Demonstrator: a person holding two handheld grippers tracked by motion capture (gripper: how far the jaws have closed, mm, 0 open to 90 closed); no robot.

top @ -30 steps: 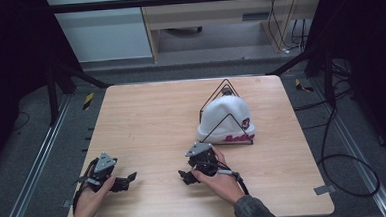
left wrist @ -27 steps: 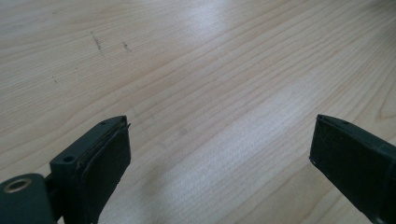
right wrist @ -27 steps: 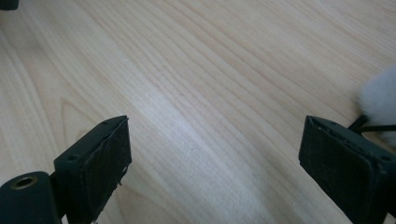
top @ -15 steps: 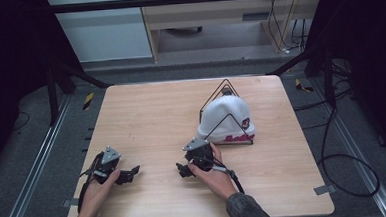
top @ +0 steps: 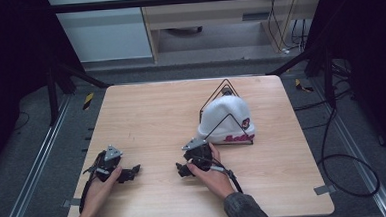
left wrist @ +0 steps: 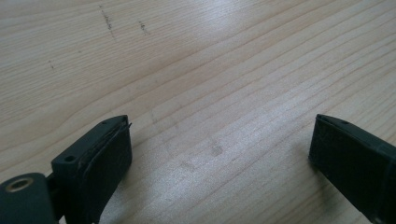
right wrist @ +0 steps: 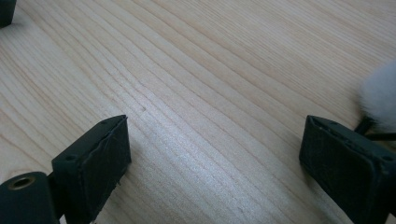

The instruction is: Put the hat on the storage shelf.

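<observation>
A white knit hat [top: 225, 118] with red lettering hangs on a black wire stand [top: 226, 86] at the table's right middle. My right gripper [top: 182, 169] lies low on the wood just in front of the hat, jaws wide apart and empty [right wrist: 215, 158]; a bit of the white hat [right wrist: 380, 95] shows at the right edge of the right gripper view. My left gripper [top: 131, 171] rests near the front left of the table, open too, with bare wood between its jaws [left wrist: 219, 158].
The wooden table [top: 151, 115] stretches back toward a metal frame. Cables [top: 344, 160] loop on the floor to the right. A pale cabinet [top: 101, 28] stands behind the table.
Both hands have shifted slightly toward the front edge and settled on the wood. The hat and stand have not moved.
</observation>
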